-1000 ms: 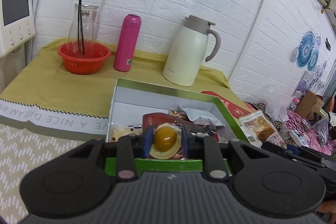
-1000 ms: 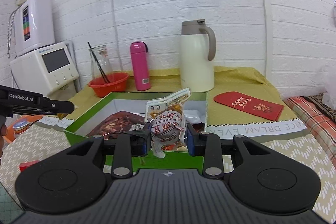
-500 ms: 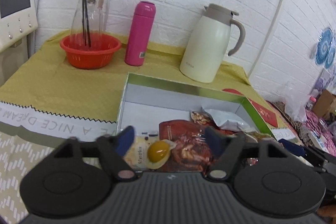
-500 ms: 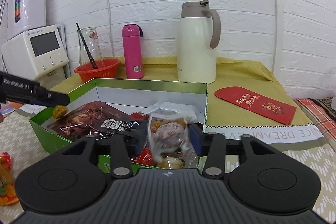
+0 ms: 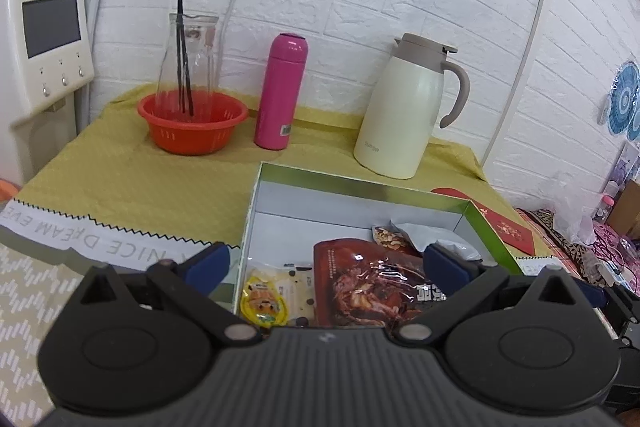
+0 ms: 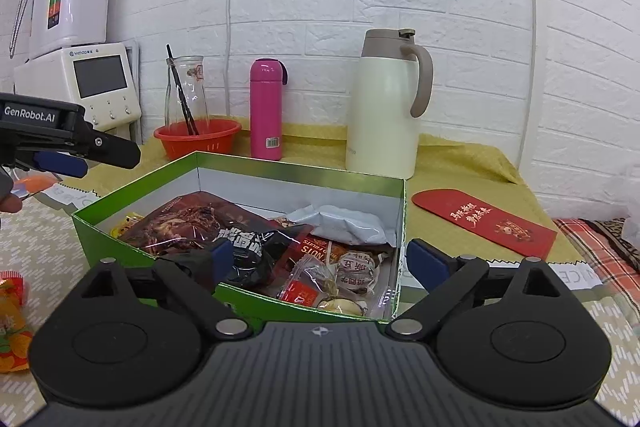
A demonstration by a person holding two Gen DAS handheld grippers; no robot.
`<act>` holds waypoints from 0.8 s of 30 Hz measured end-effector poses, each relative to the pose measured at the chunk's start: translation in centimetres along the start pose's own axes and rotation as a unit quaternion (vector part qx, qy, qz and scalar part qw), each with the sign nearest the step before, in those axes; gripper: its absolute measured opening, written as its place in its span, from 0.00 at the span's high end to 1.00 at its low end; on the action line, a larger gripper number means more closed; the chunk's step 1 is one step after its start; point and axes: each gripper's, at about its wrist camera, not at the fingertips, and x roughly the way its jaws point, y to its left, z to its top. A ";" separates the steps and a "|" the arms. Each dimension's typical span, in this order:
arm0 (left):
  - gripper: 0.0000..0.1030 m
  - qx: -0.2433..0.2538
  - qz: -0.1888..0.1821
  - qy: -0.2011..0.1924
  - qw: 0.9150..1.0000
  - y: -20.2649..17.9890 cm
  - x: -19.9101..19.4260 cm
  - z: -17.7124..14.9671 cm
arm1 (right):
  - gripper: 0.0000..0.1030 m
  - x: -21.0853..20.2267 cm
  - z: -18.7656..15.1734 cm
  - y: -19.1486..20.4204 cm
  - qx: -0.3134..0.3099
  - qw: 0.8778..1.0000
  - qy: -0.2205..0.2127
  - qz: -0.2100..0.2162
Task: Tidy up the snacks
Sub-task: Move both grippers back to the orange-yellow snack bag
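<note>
Now both the left gripper [image 5: 326,263] and right gripper [image 6: 316,259] hang open, empty, over the green snack box [image 6: 248,167] on the bench [image 5: 120,183].

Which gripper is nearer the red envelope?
Right. The right gripper hangs open over the green box's corner beside the red envelope; the left gripper is open past the box's far side.

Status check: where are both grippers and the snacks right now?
Left gripper open, empty. Right gripper open, empty. Snack packs in green box; one orange pack outside on table. Nothing in the way.
</note>
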 end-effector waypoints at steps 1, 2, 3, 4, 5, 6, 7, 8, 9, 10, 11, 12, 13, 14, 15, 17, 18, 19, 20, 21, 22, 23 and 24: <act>0.00 0.003 0.000 -0.002 1.000 -0.1 -0.5 0.0 | 0.00 -0.4 0.1 0.1 0.001 1.000 -0.002 -0.001; 0.00 0.007 0.001 -0.005 1.000 -0.3 -0.9 0.0 | 0.00 -0.8 0.3 0.3 0.001 1.000 -0.005 -0.001; 0.00 0.010 0.002 -0.007 1.000 -0.4 -1.4 0.0 | 0.00 -1.2 0.4 0.3 0.001 1.000 -0.008 -0.001; 0.00 0.013 0.001 -0.010 1.000 -0.6 -1.9 0.0 | 0.00 -1.6 0.6 0.5 0.001 1.000 -0.011 -0.001; 0.00 0.016 0.000 -0.012 1.000 -0.7 -2.4 -0.1 | 0.00 -2.1 0.7 0.6 0.000 1.000 -0.014 -0.001; 0.00 0.018 -0.001 -0.014 1.000 -0.8 -2.9 -0.1 | 0.00 -2.5 0.9 0.8 -0.001 1.000 -0.016 -0.002; 0.00 0.019 -0.003 -0.016 1.000 -0.9 -3.4 -0.1 | 0.00 -3.0 1.0 1.0 -0.002 1.000 -0.019 -0.002; 0.00 0.021 -0.004 -0.019 1.000 -1.1 -4.0 -0.2 | 0.00 -3.5 1.1 1.1 -0.003 1.000 -0.022 -0.002; 0.00 0.024 -0.005 -0.022 0.999 -1.3 -4.6 -0.2 | 0.00 -3.9 1.2 1.3 -0.004 1.000 -0.024 -0.002; 0.00 0.026 -0.006 -0.025 0.999 -1.4 -5.2 -0.3 | 0.00 -4.3 1.3 1.5 -0.005 1.000 -0.026 -0.001; 0.00 0.029 -0.006 -0.028 0.999 -1.6 -5.8 -0.4 | 0.00 -4.8 1.4 1.7 -0.006 1.000 -0.028 0.000; 0.00 0.031 -0.006 -0.031 0.999 -1.8 -6.5 -0.5 | 0.00 -5.3 1.4 1.9 -0.007 1.000 -0.029 0.001; 0.00 0.032 -0.008 -0.035 0.999 -1.9 -7.1 -0.6 | 0.00 -5.8 1.5 2.1 -0.008 0.999 -0.031 0.003; 0.00 0.034 -0.011 -0.040 0.999 -2.0 -7.9 -0.7 | 0.00 -6.2 1.5 2.4 -0.009 0.999 -0.032 0.004; 0.00 0.035 -0.015 -0.044 0.998 -2.0 -8.8 -0.8 | 0.00 -6.7 1.6 2.6 -0.009 0.999 -0.032 0.005; 0.00 0.035 -0.020 -0.048 0.998 -1.7 -10.6 -1.1 | 0.00 -7.9 1.4 3.2 -0.008 0.999 -0.030 0.010; 0.00 0.034 -0.018 -0.048 0.998 -1.5 -11.4 -1.2 | 0.00 -8.4 1.4 3.5 -0.006 0.999 -0.028 0.015; 0.00 0.035 -0.017 -0.049 0.998 -1.2 -12.2 -1.3 | 0.00 -8.9 1.3 3.7 -0.004 0.999 -0.026 0.020; 0.00 0.036 -0.017 -0.053 0.998 -0.8 -13.3 -1.6 | 0.00 -9.4 1.2 4.1 -0.002 0.999 -0.022 0.029; 0.00 0.038 -0.016 -0.057 0.998 -0.4 -14.1 -1.9 | 0.00 -9.8 1.0 4.4 -0.001 0.999 -0.019 0.038; 0.00 0.039 -0.013 -0.060 0.997 0.1 -15.0 -2.3 | 0.00 -10.2 0.9 4.8 -0.002 0.999 -0.016 0.048; 0.00 0.038 -0.009 -0.061 0.997 0.7 -15.8 -2.8 | 0.00 -10.6 0.7 5.3 -0.004 0.998 -0.012 0.057; 0.00 0.037 -0.006 -0.060 0.997 1.3 -16.5 -3.3 | 0.00 -10.8 0.4 5.8 -0.008 0.998 -0.008 0.066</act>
